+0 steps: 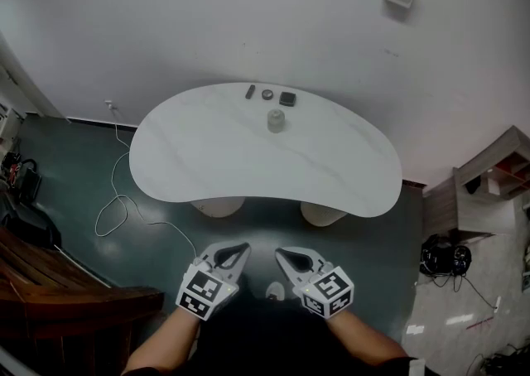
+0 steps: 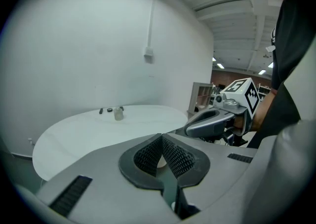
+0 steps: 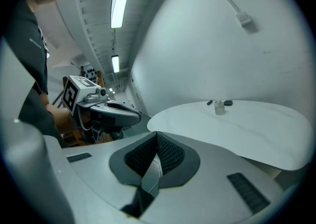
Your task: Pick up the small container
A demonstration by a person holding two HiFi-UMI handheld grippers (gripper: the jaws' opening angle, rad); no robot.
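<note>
Small container [image 1: 276, 121]: 1, pale, upright on white table [image 1: 207, 159], toward far edge, approx. centre. Behind it: row of 3 small dark items [image 1: 267, 94], near but not touching. Table bases [image 1: 217, 205]: 2, under near edge. Left gripper [image 1: 244, 248] & right gripper [image 1: 280, 253]: 2 total, side by side over floor [image 1: 83, 167], short of table, well apart from small container. Jaws of each pressed together, nothing betw. them.

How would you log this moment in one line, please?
left gripper: shut, empty | right gripper: shut, empty | small translucent cylindrical container: untouched on white kidney-shaped table
</note>
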